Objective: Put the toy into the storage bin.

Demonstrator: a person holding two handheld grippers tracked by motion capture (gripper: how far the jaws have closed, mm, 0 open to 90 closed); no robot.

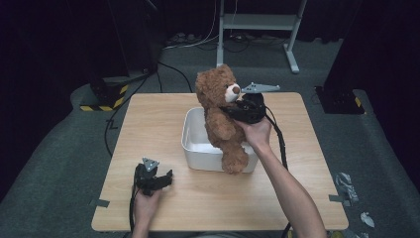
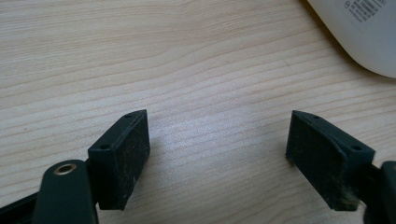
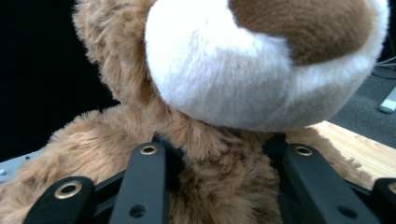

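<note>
Light wooden table (image 1: 163,119) — white tub (image 1: 198,148), grey carpet (image 1: 59,163), dark room

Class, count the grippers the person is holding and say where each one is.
2. The left gripper rests near the table's front-left edge, fingers open. The right gripper grips the teddy bear over the white bin.

Plush teddy bear (image 1: 220,106) — matt wood table (image 1: 148,129)
</note>
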